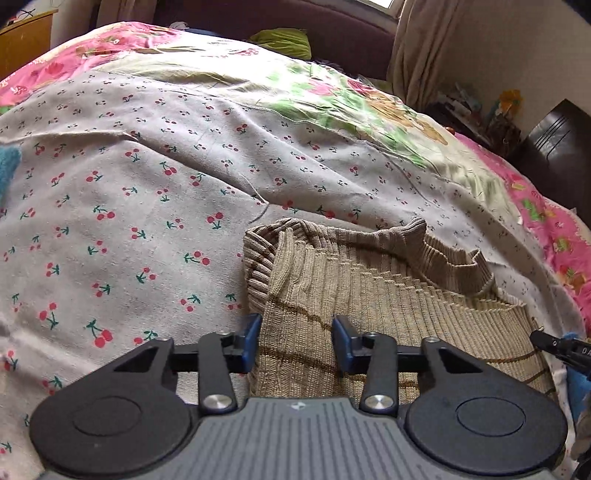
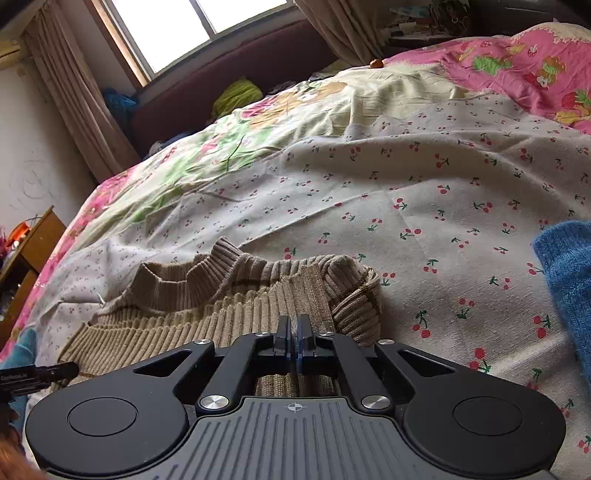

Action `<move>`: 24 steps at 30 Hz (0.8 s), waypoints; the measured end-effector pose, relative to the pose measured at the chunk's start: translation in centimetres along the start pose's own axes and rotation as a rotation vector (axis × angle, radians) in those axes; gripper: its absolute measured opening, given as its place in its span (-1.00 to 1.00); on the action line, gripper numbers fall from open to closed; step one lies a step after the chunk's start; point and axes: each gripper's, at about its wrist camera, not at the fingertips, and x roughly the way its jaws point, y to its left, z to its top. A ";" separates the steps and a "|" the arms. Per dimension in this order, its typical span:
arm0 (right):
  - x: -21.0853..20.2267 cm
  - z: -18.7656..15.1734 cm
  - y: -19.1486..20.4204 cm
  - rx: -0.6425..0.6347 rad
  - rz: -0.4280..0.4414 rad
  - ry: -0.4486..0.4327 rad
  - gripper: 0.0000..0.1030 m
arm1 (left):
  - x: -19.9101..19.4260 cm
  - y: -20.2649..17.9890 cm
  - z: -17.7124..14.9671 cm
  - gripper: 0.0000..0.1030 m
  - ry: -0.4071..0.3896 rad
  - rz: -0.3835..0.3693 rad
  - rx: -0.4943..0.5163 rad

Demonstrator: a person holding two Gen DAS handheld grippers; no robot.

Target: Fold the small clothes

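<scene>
A beige ribbed knit sweater with thin brown stripes [image 1: 369, 295] lies on a bed covered by a white cotton sheet printed with small red cherries [image 1: 147, 206]. In the left wrist view the sweater fills the lower centre and lower right of the frame, its ribbed collar [image 1: 436, 243] raised toward the upper right of the garment and one folded ribbed edge turned over at its left side. The left gripper [image 1: 297, 339] sits at the bottom centre of that frame with its blue-padded fingers [image 1: 253, 338] standing apart, one at the sweater's left edge and one over the knit; the fabric lies between them, but the pads do not press on it.

In the right wrist view the sweater [image 2: 229, 306] lies in the lower left and centre, collar toward the upper left. The right gripper [image 2: 294, 332] at the bottom centre has its fingers drawn fully together above the knit; whether any fabric is pinched between them cannot be told.

A blue fuzzy knitted garment [image 2: 569, 280] lies on the cherry sheet at the right edge of the right wrist view, well apart from the sweater. Beyond the sheet lies a pink and green floral quilt [image 2: 517, 62], and a bright window [image 2: 177, 26] with beige curtains [image 2: 74, 96] occupies the upper left.
</scene>
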 end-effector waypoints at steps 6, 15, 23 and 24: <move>0.5 0.1 0.1 -0.020 0.005 0.014 -0.86 | -0.2 0.7 0.4 -0.27 -0.008 -0.017 -0.029; 1.3 0.1 0.1 -0.020 0.014 0.040 -0.80 | -0.4 -0.1 0.3 -0.23 -0.030 0.024 0.021; 0.8 -0.3 0.3 -0.036 0.007 0.025 -0.90 | -1.3 -1.7 0.2 -0.45 -0.096 0.084 0.149; 0.8 -0.2 0.3 -0.033 0.010 0.027 -0.90 | -1.1 -1.7 0.3 -0.45 -0.090 0.076 0.150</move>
